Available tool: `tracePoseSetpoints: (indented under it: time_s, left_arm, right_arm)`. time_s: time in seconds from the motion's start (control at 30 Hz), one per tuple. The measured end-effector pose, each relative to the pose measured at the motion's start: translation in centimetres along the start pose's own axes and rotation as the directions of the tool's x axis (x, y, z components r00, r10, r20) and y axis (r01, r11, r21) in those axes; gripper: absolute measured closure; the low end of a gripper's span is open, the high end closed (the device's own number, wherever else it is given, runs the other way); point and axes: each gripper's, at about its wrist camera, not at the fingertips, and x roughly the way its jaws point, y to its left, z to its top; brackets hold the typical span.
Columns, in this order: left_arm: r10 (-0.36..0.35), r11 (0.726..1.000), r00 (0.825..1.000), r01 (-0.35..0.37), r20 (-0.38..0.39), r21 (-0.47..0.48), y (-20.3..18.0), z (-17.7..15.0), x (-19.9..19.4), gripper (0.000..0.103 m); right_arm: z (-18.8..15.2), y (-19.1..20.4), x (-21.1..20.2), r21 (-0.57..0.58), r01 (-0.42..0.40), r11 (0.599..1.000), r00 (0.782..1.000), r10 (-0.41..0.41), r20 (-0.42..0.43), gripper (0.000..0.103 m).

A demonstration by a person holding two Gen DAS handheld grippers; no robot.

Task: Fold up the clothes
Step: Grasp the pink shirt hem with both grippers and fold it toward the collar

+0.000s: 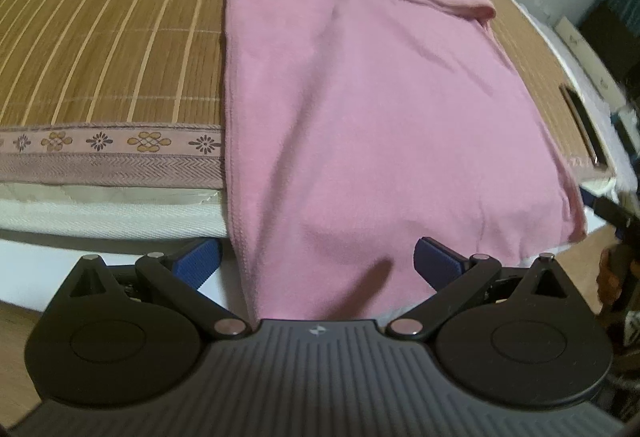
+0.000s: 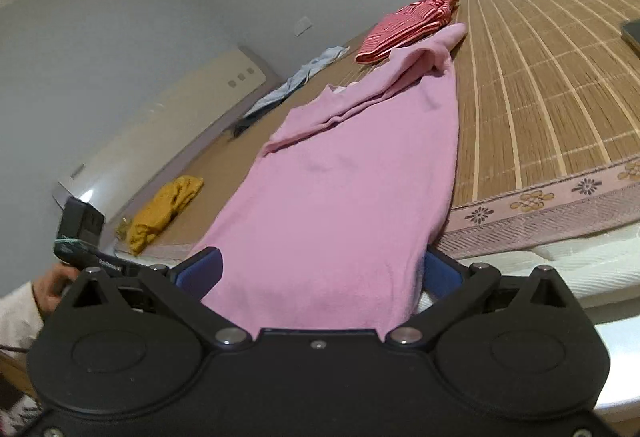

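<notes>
A pink long-sleeved garment lies lengthwise on the bed's bamboo mat, one sleeve folded across its upper part. Its hem hangs over the near edge of the bed. My left gripper is open at that hem, with the cloth's left corner lying between the wide-apart blue pads. In the right wrist view the same pink garment runs away from me. My right gripper is open too, its jaws on either side of the hanging hem.
A red striped garment lies folded beyond the pink one. A yellow garment and a light blue one lie along the mat's far side by the headboard. A hand holds the other gripper. A flat dark device rests at the mat's edge.
</notes>
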Motion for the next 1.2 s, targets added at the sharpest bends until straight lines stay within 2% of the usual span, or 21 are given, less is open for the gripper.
tracePoseSetpoints:
  time_s: [0.13, 0.27, 0.33, 0.43, 0.47, 0.5, 0.53, 0.57, 0.6, 0.63, 0.67, 0.7, 0.77, 0.83, 0.93, 1.03, 1.1, 1.2]
  left_arm:
    - [-0.040, 0.998, 0.999, 0.040, 0.011, -0.039, 0.4, -0.2, -0.3, 0.000]
    - [-0.017, 0.999, 1.000, 0.018, -0.021, 0.040, -0.8, -1.0, -0.5, 0.002]
    - [0.017, 0.997, 1.000, -0.016, -0.015, 0.069, -1.4, -1.3, -0.7, 0.011]
    - [0.054, 0.993, 0.999, -0.054, -0.001, 0.107, -2.0, -1.6, -0.7, 0.022]
    - [0.058, 0.992, 0.998, -0.058, 0.000, 0.111, -2.1, -1.5, -0.7, 0.024]
    - [0.070, 0.991, 0.998, -0.070, 0.006, 0.111, -2.2, -1.5, -0.7, 0.034]
    - [0.082, 0.990, 0.997, -0.083, 0.012, 0.112, -2.2, -1.4, -0.7, 0.047]
    - [0.094, 0.989, 0.995, -0.095, 0.018, 0.112, -2.2, -1.3, -0.7, 0.051]
    - [0.096, 0.989, 0.995, -0.097, 0.017, 0.112, -2.2, -1.3, -0.7, 0.053]
    - [0.098, 0.989, 0.995, -0.099, 0.016, 0.112, -2.2, -1.2, -0.7, 0.063]
    - [0.100, 0.989, 0.995, -0.102, 0.018, 0.107, -2.0, -1.1, -0.8, 0.071]
    - [0.087, 0.991, 0.996, -0.089, 0.020, 0.096, -1.8, -1.2, -0.9, 0.086]
    - [0.067, 0.994, 0.997, -0.069, 0.032, 0.081, -1.5, -1.2, -1.1, 0.090]
    - [0.046, 0.996, 0.997, -0.051, 0.061, 0.073, -1.5, -1.4, -1.7, 0.094]
    - [0.016, 0.997, 0.990, -0.026, 0.138, 0.067, -1.5, -1.1, -3.3, 0.095]
    - [-0.031, 0.999, 0.975, 0.025, 0.222, 0.028, -1.0, 0.2, -5.1, 0.095]
    - [-0.040, 0.999, 0.963, 0.034, 0.267, 0.027, -0.8, 1.5, -6.0, 0.095]
    - [-0.041, 0.999, 0.952, 0.033, 0.303, 0.030, -0.7, 2.8, -6.4, 0.095]
  right_arm:
    - [-0.1, -0.2, -0.3, 0.012, -0.010, 1.000, 1.000, 0.010, 0.020, 0.000]
    - [-0.1, 0.1, -0.3, -0.009, 0.006, 1.000, 1.000, -0.006, 0.014, 0.001]
    - [0.1, 0.2, -0.2, -0.017, 0.014, 1.000, 1.000, -0.014, 0.005, 0.003]
    - [0.2, 0.0, -0.2, -0.023, 0.023, 0.999, 1.000, -0.023, -0.005, 0.012]
    - [0.2, 0.0, -0.1, -0.026, 0.030, 0.999, 1.000, -0.030, -0.003, 0.019]
    - [0.3, 0.0, -0.1, -0.029, 0.037, 0.999, 0.999, -0.037, -0.002, 0.031]
    - [0.4, 0.1, -0.1, -0.032, 0.045, 0.998, 0.999, -0.045, -0.002, 0.038]
    - [0.4, 0.1, 0.1, -0.038, 0.048, 0.998, 0.999, -0.048, -0.010, 0.048]
    - [0.5, 0.2, 0.2, -0.052, 0.052, 0.997, 0.998, -0.053, -0.018, 0.052]
    - [0.5, 0.3, 0.3, -0.069, 0.056, 0.996, 0.998, -0.058, -0.025, 0.055]
    - [0.4, 0.4, 0.4, -0.086, 0.062, 0.994, 0.998, -0.064, -0.027, 0.065]
    - [0.4, 0.4, 0.5, -0.101, 0.067, 0.993, 0.997, -0.070, -0.030, 0.079]
    - [0.5, 0.0, 0.7, -0.091, 0.072, 0.993, 0.996, -0.076, -0.043, 0.094]
    - [0.7, -0.5, 0.3, -0.058, 0.058, 0.997, 0.997, -0.061, -0.037, 0.094]
    - [1.2, -1.3, -1.1, 0.022, 0.004, 1.000, 1.000, -0.004, 0.011, 0.095]
    - [2.5, -1.8, -2.5, 0.095, -0.091, 0.991, 0.992, 0.082, 0.096, 0.095]
    - [3.6, -2.4, -2.9, 0.133, -0.144, 0.981, 0.982, 0.125, 0.138, 0.097]
    - [5.3, -3.2, -2.3, 0.150, -0.173, 0.973, 0.975, 0.149, 0.163, 0.097]
